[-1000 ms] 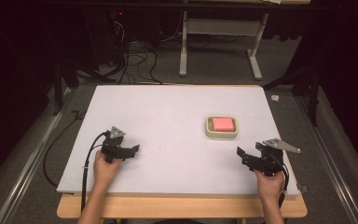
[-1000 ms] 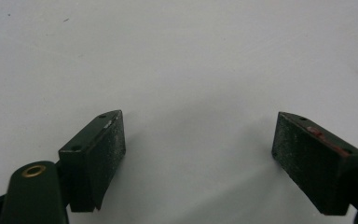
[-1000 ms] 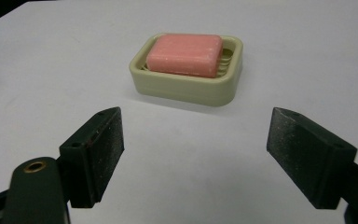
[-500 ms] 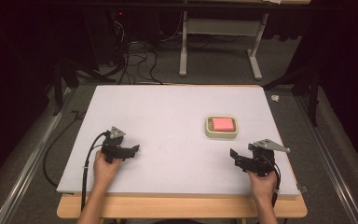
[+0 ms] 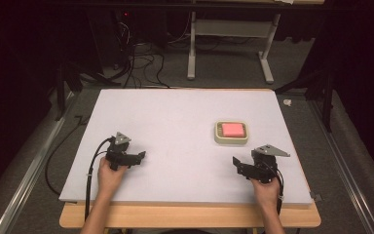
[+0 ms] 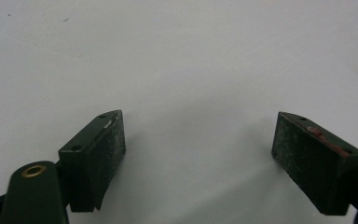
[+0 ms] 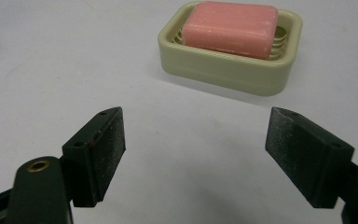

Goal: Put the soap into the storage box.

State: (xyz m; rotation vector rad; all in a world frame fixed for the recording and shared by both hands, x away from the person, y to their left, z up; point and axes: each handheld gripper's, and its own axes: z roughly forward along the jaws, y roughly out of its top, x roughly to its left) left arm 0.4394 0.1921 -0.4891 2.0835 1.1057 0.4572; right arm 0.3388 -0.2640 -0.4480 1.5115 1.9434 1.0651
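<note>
A pink bar of soap (image 5: 232, 129) (image 7: 230, 28) lies in a cream soap dish (image 5: 218, 138) (image 7: 223, 70) right of the white board's middle. My right gripper (image 5: 236, 165) (image 7: 193, 144) sits near the board's front right, jaws wide open and empty, with the dish a short way ahead of them. Held in the other hand at the front left, my left gripper (image 5: 141, 157) (image 6: 198, 144) is also open, its two black pads (image 6: 107, 144) apart over bare white surface.
The white board (image 5: 175, 122) rests on a wooden table (image 5: 190, 217) whose front edge shows below the hands. Beyond the far edge are cables, a grey desk frame (image 5: 229, 44) and dark floor. A small white scrap (image 5: 287, 102) lies off the board's far right corner.
My right gripper has shifted left and slightly toward the front edge, turning its jaws toward the board's middle. The left gripper has stayed put.
</note>
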